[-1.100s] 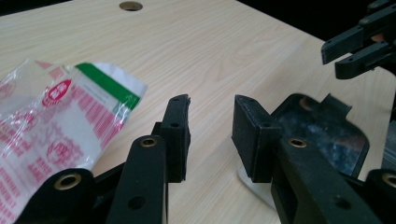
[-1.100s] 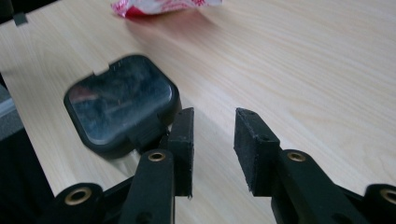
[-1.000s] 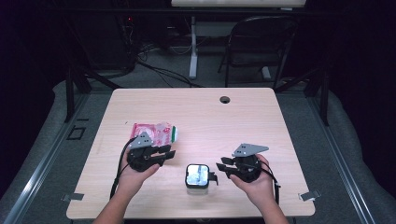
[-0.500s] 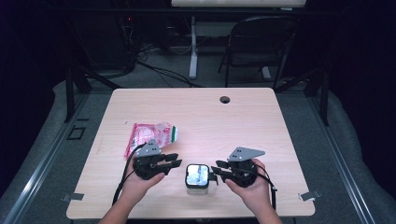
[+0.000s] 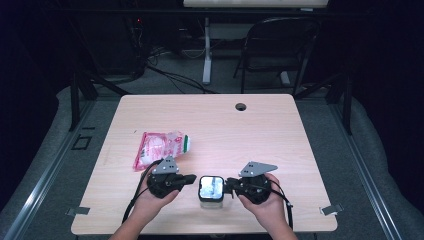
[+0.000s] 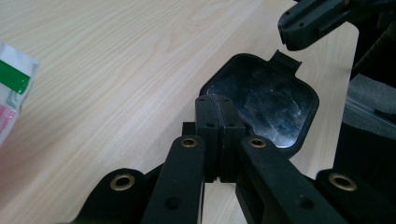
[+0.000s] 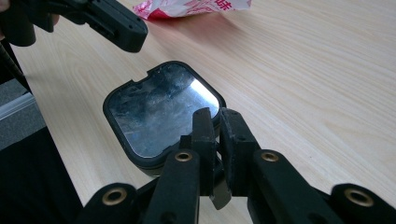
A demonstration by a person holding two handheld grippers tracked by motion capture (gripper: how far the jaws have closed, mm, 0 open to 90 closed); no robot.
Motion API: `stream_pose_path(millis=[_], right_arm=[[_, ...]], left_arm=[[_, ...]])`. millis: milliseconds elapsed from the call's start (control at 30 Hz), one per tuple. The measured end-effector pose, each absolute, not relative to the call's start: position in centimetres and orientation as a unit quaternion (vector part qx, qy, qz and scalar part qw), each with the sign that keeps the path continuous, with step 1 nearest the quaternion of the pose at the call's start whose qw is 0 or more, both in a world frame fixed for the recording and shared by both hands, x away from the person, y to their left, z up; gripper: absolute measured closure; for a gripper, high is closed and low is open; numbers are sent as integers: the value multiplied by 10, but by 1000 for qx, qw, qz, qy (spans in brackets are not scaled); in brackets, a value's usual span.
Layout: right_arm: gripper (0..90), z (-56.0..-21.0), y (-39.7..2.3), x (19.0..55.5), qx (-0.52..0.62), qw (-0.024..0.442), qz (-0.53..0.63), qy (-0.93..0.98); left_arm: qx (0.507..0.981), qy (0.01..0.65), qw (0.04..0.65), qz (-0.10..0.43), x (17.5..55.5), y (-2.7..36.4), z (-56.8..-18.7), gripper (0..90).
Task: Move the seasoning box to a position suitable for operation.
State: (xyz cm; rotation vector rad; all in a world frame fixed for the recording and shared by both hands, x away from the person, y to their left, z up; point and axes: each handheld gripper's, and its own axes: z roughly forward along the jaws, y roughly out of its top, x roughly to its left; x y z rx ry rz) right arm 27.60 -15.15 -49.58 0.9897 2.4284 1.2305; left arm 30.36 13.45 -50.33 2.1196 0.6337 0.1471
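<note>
Black lidded box (image 5: pixel 211 188) between both grippers, left fingers (image 6: pixel 219 122) closed empty, right fingers (image 7: pixel 205 135) nearly closed at its rim.

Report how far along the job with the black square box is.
Done: both grippers flank the lidded black square box at the wooden table's front edge. In hand: jaws have just been closing; left gripper shut on nothing, right gripper nearly shut at the box's rim, grip unclear. Left: probably opening it; pink snack bag untouched.

One black box (image 5: pixel 211 188), one snack packet (image 5: pixel 161 146), two tools.
</note>
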Motion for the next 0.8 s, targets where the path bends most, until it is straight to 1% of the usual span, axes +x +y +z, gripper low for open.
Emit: stream_pose_path(millis=[800], right_arm=[[846, -502, -154, 276, 340, 114, 426, 831]], left_arm=[[882, 233, 408, 29, 303, 128, -519, 900]])
